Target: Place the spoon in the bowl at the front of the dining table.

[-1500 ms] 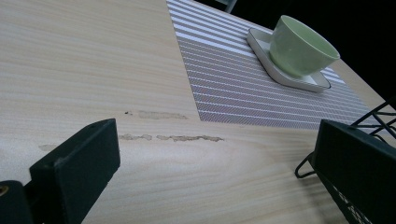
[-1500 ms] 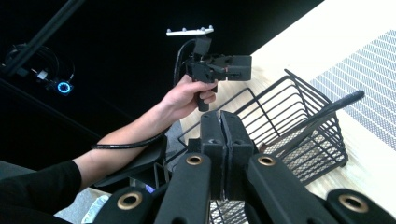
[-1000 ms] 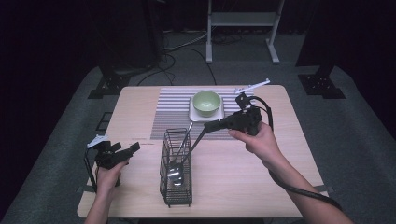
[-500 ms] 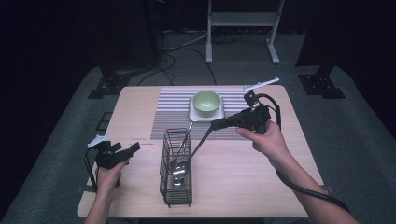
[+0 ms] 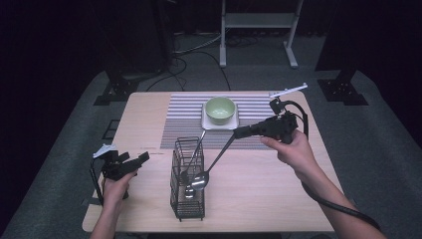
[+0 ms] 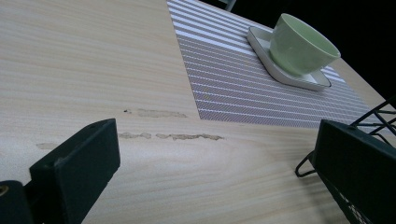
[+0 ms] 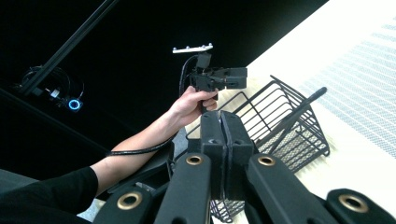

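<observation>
Right gripper (image 5: 241, 132) clamped shut on spoon (image 5: 215, 165) handle end; bowl hangs at rack (image 5: 186, 199) rim, 8 o'clock from gripper. Left gripper (image 5: 142, 159) wide, empty. Risk: spoon pivoted in thin grip, rack snagged and tipped.

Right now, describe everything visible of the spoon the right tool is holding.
The spoon looks like polished metal: a shiny oval bowl on a long, thin, dark handle. It slants, bowl low at the wire basket, handle rising up and to the right into the right tool, whose jaws are shut on the handle's end. The bowl sits at the basket's open top, beside another utensil standing inside; whether it touches the wires cannot be told.
</observation>
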### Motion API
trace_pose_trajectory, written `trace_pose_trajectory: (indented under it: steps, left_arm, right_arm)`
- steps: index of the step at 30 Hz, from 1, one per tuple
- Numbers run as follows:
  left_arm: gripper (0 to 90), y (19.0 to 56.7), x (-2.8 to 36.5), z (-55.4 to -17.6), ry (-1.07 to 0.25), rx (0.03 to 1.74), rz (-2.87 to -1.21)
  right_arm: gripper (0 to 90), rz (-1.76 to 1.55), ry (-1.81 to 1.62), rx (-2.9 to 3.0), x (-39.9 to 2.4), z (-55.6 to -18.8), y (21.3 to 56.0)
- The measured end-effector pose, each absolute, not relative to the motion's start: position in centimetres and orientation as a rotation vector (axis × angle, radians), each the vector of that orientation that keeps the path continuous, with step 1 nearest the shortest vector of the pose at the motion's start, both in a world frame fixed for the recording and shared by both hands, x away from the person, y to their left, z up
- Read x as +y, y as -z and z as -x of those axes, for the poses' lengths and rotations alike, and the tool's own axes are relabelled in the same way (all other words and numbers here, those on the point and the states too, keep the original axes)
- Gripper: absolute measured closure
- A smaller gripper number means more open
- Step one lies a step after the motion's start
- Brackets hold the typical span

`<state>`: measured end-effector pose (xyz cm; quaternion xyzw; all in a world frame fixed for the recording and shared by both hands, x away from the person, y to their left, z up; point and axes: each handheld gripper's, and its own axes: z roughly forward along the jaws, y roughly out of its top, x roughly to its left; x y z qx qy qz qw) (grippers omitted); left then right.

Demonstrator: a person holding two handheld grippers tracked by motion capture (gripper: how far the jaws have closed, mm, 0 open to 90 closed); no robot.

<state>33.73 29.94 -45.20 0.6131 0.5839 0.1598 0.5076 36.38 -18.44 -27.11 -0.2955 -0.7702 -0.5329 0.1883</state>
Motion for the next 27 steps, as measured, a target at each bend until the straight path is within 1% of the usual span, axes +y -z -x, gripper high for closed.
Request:
trace_pose_trajectory:
  steps: [20, 27]
  left_arm:
    - [0.0, 45.2, 29.9, -33.7, -0.386, 1.409, -1.480]
    - [0.0, 45.2, 29.9, -33.7, -0.386, 1.408, -1.481]
  right_arm:
    - [89.0, 0.912, 1.500, -2.143, -21.7, -36.1, 28.6]
    - [89.0, 0.954, 1.493, -2.121, -22.9, -36.3, 29.8]
